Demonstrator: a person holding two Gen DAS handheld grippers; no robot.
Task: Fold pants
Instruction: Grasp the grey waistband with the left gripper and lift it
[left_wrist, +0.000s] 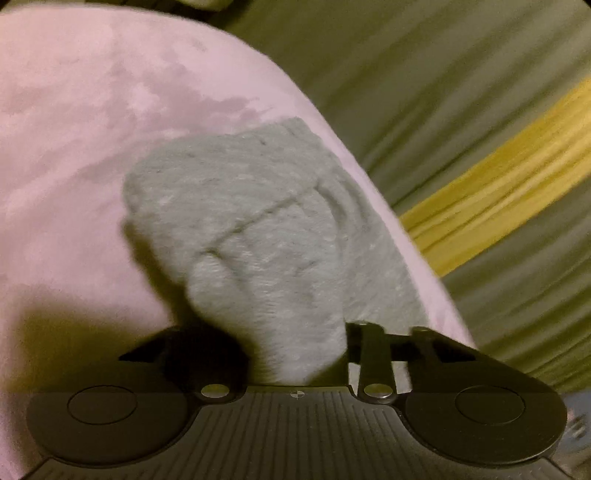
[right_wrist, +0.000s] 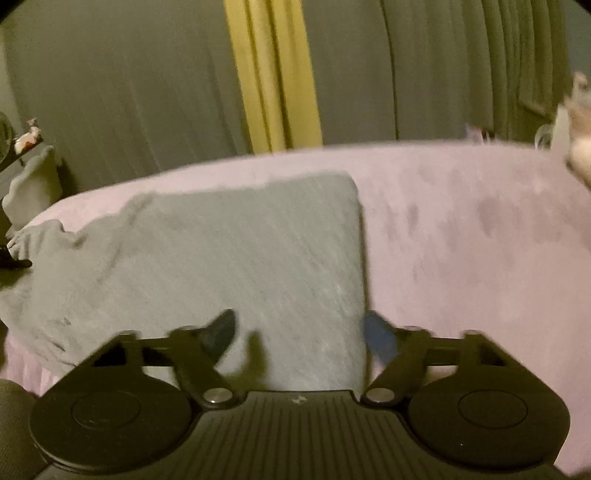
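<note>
1. Where the pink plush bed cover (right_wrist: 461, 229) runs out, grey-green pleated curtains (right_wrist: 122, 92) with one yellow stripe (right_wrist: 273, 74) stand close behind its far edge; the bare cover on the right leaves free room.
2. One pair of grey knit pants (right_wrist: 229, 258) lies folded on the cover, right edge straight, left end rumpled and cut off.
3. Left gripper (left_wrist: 295, 354): clamped on a pants fold, pads hidden.
4. Right gripper (right_wrist: 299, 336): jaws apart, straddling the pants' near right corner, blurred; contact unclear.

Right wrist view: pants (right_wrist: 221, 251) lie on blanket (right_wrist: 461, 240), filling centre and left of frame. Curtain (right_wrist: 273, 74) hangs behind, across the top. Blanket runs bare to the right.
</note>
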